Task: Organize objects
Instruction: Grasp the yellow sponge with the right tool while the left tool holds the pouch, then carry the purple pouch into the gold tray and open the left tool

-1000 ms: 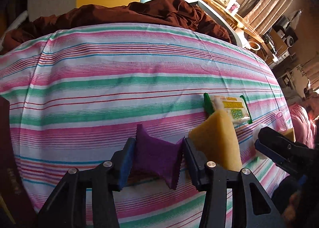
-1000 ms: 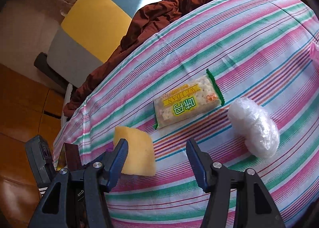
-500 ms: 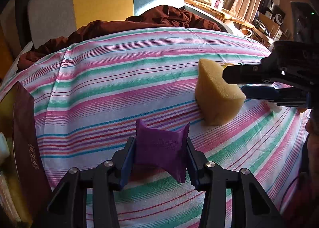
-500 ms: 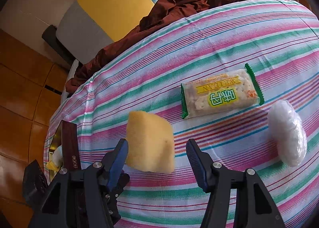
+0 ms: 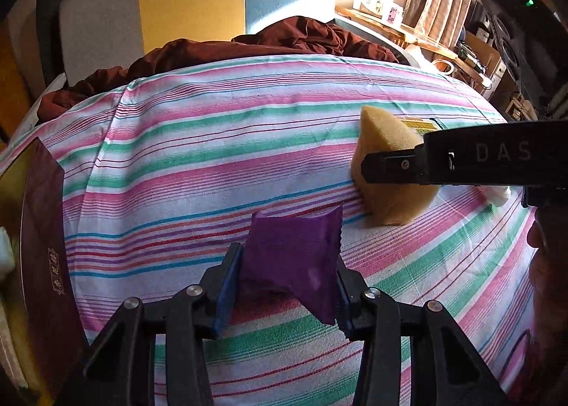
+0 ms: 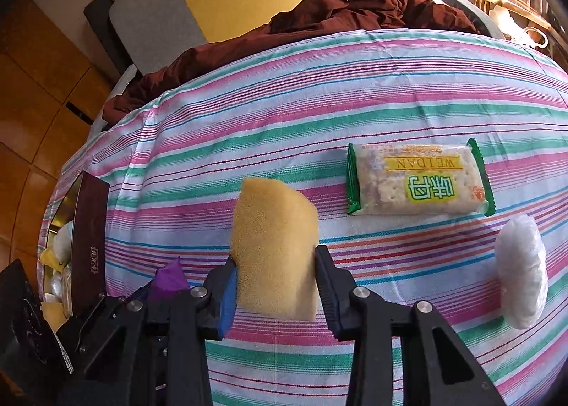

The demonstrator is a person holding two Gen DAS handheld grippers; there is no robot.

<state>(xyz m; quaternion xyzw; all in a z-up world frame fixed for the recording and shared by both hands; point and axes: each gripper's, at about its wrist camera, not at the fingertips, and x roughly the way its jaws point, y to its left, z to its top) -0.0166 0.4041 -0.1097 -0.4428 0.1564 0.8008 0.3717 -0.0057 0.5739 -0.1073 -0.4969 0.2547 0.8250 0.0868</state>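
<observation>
the left gripper squeezes a purple packet between its two fingers, low in the middle of the left view. its jaws have just been closing a little more, with the packet pinched tight and crumpled.

the right gripper has its fingers on both sides of a yellow sponge. its jaws have just been closing fast, and now both pads press on the sponge's sides. the sponge stands up tall on the striped cloth.

from the sponge, a cracker pack with green ends lies flat at about 2 o'clock, apart from it. a white wrapped lump sits at about 3 o'clock, well apart from the sponge and just below the cracker pack.

a dark red box stands open at about 9 o'clock, at the left edge of the cloth, with small pale things inside.

a brown blanket is bunched at 12 o'clock, past the far edge of the cloth.
</observation>
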